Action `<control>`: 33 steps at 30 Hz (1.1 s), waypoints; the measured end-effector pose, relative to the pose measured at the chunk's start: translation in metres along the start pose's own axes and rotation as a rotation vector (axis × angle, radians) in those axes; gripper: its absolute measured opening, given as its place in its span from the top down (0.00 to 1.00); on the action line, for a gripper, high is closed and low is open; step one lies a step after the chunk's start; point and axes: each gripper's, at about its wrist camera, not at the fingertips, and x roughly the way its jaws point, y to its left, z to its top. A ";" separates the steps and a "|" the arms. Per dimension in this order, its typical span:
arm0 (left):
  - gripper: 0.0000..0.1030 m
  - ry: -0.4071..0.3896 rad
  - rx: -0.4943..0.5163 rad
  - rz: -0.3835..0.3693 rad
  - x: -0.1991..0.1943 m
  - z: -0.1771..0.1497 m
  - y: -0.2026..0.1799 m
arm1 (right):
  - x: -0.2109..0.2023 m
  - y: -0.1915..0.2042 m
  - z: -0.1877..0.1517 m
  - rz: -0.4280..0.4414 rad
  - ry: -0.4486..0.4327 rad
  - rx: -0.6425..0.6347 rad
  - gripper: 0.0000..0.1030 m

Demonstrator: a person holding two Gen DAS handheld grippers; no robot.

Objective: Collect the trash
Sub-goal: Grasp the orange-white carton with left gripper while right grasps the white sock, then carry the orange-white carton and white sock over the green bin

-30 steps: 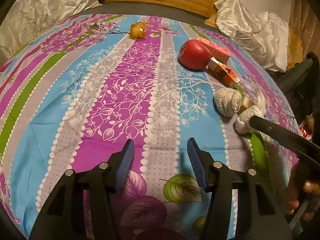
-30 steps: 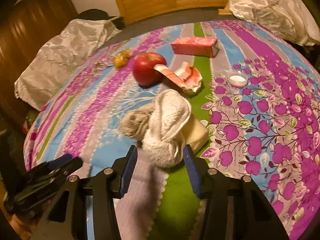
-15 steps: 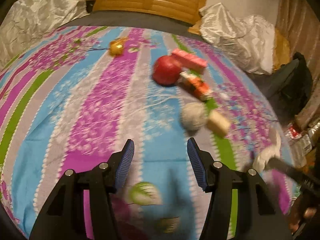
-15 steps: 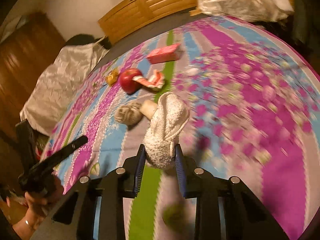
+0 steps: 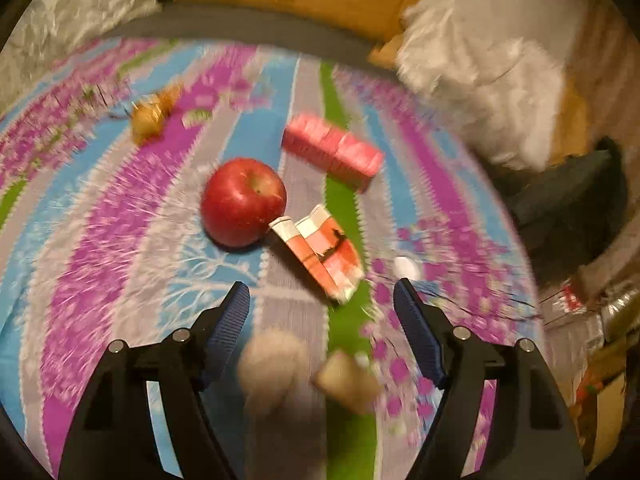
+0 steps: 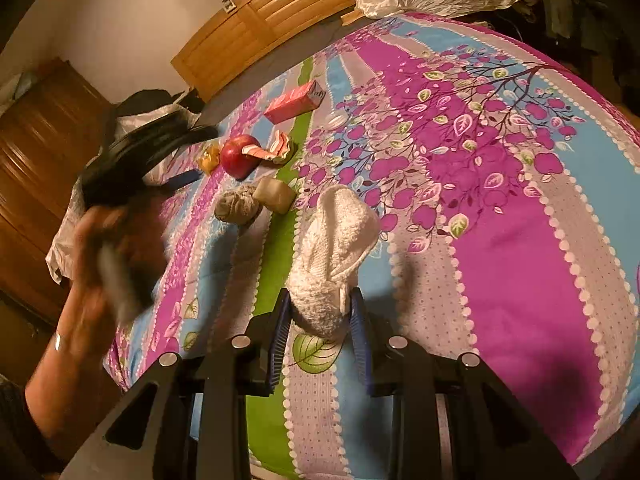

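Observation:
My right gripper is shut on a white knitted sock and holds it up above the flowered bedspread. My left gripper hovers over the bed with its jaws opening and its pads touching nothing. Blurred below and between its fingers lie a grey balled sock and a tan block. Just ahead lies a crushed red-and-white carton, touching a red apple. Farther back are a pink box and a yellow wrapper. A small white cap sits by the right finger.
A wooden headboard and shiny white bags stand at the far end of the bed. A person's hand holds the left gripper in the right wrist view. Dark wooden furniture stands to the left. Clutter lies past the bed's right edge.
The right gripper closed on the white sock and carried it off the bed, away from the other items. The left gripper swept in toward the carton and apple, and its jaws widened.

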 end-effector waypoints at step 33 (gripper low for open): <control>0.93 -0.079 0.544 -0.398 -0.173 -0.148 -0.236 | -0.274 -0.037 -0.013 -0.428 -0.460 0.017 0.70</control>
